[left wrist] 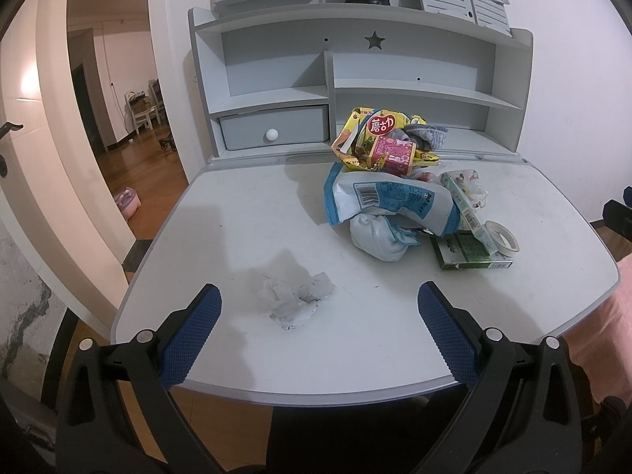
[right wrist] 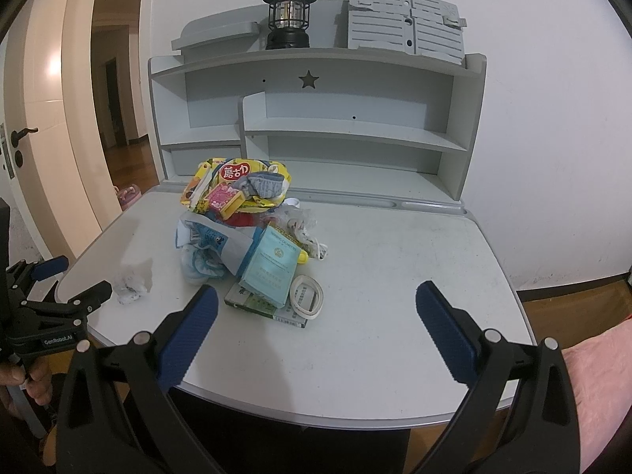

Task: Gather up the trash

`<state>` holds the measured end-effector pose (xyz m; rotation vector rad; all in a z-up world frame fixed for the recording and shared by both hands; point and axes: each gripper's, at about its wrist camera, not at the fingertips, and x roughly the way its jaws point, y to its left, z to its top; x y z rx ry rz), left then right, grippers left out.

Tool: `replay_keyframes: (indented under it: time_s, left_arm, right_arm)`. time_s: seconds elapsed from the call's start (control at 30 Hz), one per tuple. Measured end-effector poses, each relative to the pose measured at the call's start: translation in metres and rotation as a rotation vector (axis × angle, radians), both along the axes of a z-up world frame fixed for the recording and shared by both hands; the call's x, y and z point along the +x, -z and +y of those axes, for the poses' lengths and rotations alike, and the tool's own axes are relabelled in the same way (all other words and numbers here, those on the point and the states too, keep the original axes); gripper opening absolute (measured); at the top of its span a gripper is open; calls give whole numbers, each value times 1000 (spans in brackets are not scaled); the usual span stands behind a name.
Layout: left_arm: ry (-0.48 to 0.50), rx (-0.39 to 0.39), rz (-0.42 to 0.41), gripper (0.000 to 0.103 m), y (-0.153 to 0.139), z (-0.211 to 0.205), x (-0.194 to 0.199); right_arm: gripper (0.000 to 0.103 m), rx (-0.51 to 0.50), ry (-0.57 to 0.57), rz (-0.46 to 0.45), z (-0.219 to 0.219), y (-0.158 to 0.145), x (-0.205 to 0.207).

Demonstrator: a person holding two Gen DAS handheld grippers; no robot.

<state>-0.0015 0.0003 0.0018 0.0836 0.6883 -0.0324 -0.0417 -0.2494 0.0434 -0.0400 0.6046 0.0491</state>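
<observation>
One crumpled tissue (left wrist: 292,296) is lying alone on the desk (left wrist: 237,213), just ahead of the left gripper (left wrist: 319,303), whose fingers (left wrist: 193,331) are spreading wide and holding nothing. Lowering squarely over the wad before closing looks wisest, since it is soft. Beyond, wrappers are piling: a yellow snack bag (right wrist: 237,181) is showing red Chinese characters. The right gripper (right wrist: 316,308) is hovering spread and empty; "GenRobot.AI" is printed on the other tool.

White desk (left wrist: 395,339) with grey hutch (right wrist: 470,91) against wall. Black lantern (right wrist: 289,15) on top shelf — slatted grey stand (right wrist: 407,25) beside it. Drawer (left wrist: 274,130) shut, white knob. Door (right wrist: 35,126) open at left.
</observation>
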Motion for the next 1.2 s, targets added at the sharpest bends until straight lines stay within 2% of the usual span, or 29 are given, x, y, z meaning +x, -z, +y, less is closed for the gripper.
replay_keyframes:
  time_s: [1.2]
  left_arm:
    - [7,5,14,97,3,0,4]
  right_arm:
    - [97,1,2,4,1,1,1]
